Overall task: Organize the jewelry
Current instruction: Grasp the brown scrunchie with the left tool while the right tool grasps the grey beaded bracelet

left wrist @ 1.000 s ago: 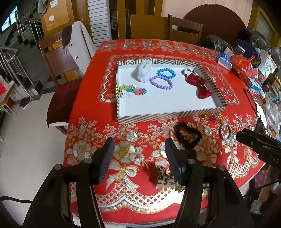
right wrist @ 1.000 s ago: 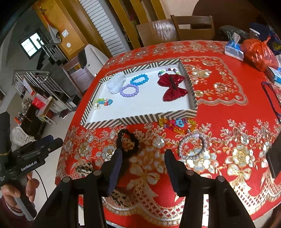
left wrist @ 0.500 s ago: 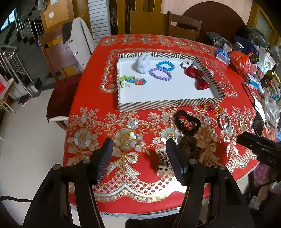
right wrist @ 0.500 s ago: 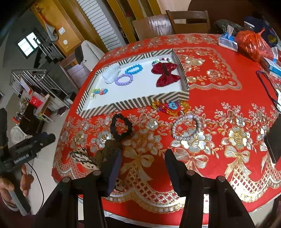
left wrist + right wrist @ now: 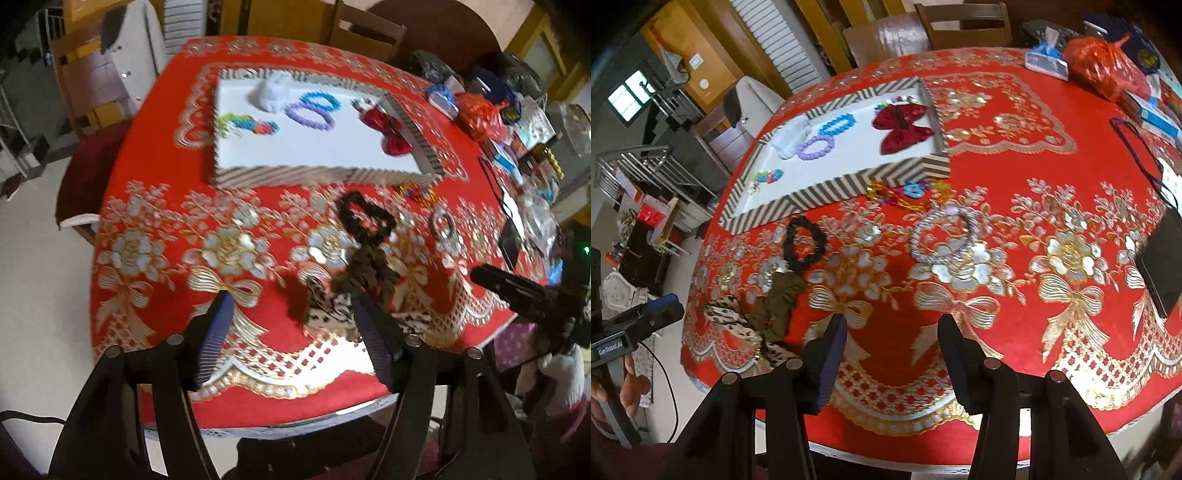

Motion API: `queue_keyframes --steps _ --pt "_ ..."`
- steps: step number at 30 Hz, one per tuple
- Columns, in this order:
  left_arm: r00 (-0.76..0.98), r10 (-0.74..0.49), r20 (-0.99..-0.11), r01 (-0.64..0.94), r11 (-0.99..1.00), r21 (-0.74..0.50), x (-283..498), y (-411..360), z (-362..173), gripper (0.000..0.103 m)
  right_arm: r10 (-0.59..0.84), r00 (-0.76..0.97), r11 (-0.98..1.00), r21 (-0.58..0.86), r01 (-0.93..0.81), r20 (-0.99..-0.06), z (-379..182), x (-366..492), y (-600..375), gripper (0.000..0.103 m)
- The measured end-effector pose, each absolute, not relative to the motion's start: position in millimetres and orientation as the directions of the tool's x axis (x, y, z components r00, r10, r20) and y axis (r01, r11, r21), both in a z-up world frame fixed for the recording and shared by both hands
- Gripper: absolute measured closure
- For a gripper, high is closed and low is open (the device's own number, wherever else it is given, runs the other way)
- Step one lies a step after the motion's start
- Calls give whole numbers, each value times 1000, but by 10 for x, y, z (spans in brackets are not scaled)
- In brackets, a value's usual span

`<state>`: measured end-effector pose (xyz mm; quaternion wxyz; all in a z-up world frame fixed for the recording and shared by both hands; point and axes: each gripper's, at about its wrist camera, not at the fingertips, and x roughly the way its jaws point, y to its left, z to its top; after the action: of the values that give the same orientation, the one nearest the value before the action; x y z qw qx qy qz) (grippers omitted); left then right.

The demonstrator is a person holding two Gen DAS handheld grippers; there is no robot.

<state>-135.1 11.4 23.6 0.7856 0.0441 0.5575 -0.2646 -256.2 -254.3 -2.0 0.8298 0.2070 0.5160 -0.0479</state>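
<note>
While poised over the near edge of the red-clothed surface [image 5: 155,236]: left tongs [image 5: 295,332], just opened to full spread, nothing between the pads; leopard-print hair tie [image 5: 328,314] directly ahead, just inside the right-hand pad. Right tongs [image 5: 890,343], about half spread, empty, above bare cloth. Next out: olive scrunchie [image 5: 369,273], touching the leopard piece, long axis running away from the tongs; black scrunchie [image 5: 365,218] beyond; silver bracelet [image 5: 945,236] ahead of the right tongs; coloured chain [image 5: 908,192] against the box wall. Farthest: striped box [image 5: 314,173] with pieces already inside. Likely next pick: leopard piece, left hand nearer.
</note>
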Motion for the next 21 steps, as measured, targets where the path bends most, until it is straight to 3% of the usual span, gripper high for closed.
queue_keyframes --steps 12,17,21 --pt "186 -384 -904 542 808 -232 -1328 -328 176 28 107 466 893 291 344 -878 -110 -2493 -2755 54" --pt "177 -349 -920 588 787 -186 -1339 -604 49 28 28 477 904 226 364 -878 -141 -2276 -2941 54" --pt "172 -303 -937 593 792 -147 -1303 -710 -105 28 -7 455 920 173 351 -891 -228 -2077 -3051 61"
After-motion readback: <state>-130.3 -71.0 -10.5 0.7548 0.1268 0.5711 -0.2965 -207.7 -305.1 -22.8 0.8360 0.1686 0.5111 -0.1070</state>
